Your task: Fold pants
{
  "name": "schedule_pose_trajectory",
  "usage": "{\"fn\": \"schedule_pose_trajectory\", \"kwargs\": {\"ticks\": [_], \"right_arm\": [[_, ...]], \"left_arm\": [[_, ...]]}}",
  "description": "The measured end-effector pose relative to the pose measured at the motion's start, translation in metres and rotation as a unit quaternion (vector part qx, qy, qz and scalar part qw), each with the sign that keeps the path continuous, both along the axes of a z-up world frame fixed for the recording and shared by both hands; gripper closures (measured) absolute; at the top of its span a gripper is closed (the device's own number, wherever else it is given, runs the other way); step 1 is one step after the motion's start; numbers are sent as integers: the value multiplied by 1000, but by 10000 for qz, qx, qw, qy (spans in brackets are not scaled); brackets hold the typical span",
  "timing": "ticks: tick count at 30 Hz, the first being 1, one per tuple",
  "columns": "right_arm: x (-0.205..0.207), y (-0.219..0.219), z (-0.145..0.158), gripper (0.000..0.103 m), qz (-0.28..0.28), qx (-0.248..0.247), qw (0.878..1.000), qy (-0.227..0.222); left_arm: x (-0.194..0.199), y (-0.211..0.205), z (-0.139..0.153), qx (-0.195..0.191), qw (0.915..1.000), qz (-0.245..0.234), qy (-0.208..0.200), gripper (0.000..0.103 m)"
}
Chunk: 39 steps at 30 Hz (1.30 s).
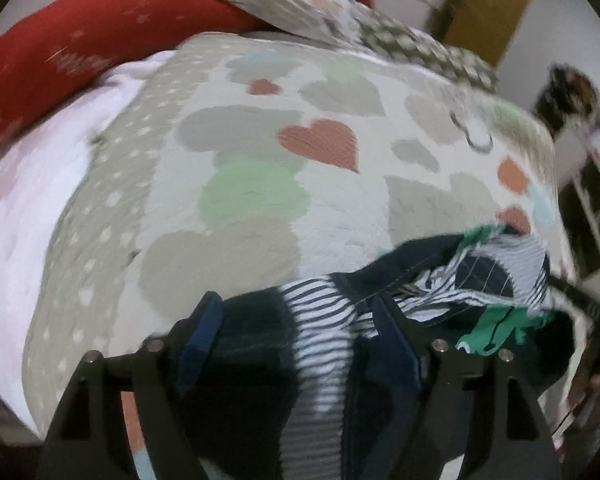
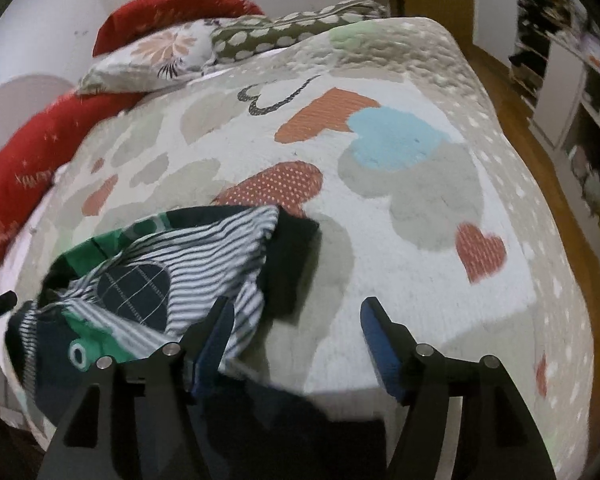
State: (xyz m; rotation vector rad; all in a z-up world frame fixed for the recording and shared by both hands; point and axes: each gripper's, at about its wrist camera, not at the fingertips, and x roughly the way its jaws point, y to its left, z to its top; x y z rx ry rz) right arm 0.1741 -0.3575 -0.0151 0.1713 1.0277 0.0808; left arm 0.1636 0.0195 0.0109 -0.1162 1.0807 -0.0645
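The pants [image 1: 320,344] are navy with white stripes and green patches, bunched on a bed with a heart-print quilt [image 1: 260,168]. My left gripper [image 1: 300,320] has its fingers wide apart with the fabric lying between them; the view is blurred. In the right wrist view the pants [image 2: 160,280] lie crumpled at the lower left. My right gripper [image 2: 296,320] is open, its left finger [image 2: 216,332] touching the pants' edge, its right finger over bare quilt [image 2: 420,220].
Red bolster pillows [image 2: 32,168] and patterned pillows [image 2: 160,56] lie at the head of the bed. A wooden floor [image 2: 540,168] and shelves [image 2: 580,80] run along the bed's right edge. A door [image 1: 480,8] stands behind.
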Motion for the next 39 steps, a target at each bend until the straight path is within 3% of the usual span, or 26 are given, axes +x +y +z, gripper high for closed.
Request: {"fn": "schedule_pose_trajectory", "kwargs": {"ticks": [4,9,11,12,13,14,15,27,33,39], "right_arm": [[21,4,-4,31,144,-51,9999,73],[54,17,-13,29,316,-411,9985,190],[67,25,-22,27,437,-623,9966,325],[73,30,-26,27,496,-695,9956,390],[76,33,-26,35,576,-680,9952,407],[78,35,-24,65,645,-600,9954,387],[80,37,-19,79,746,-391,9957,377],[74,47,68,81,724,-271,9941,-759],[51,58,108,81,763,-417,9865,-1388],[21,57,109,81,901,-501,9835,-1490]], "left_arm": [[21,-28,-12,320,9974,-633,116,27],[52,-65,-31,718,9876,-1347,364,27],[61,-69,-40,823,9862,-1346,497,51],[65,-68,-42,729,9870,-1308,589,83],[68,-65,-41,459,9888,-1253,668,99],[69,-59,-37,195,9912,-1141,637,100],[69,-56,-31,125,9931,-1042,516,100],[55,-30,37,-400,9964,-669,-322,100],[33,-35,68,-200,9939,-715,-811,100],[0,-35,69,-338,9925,-729,-916,100]]}}
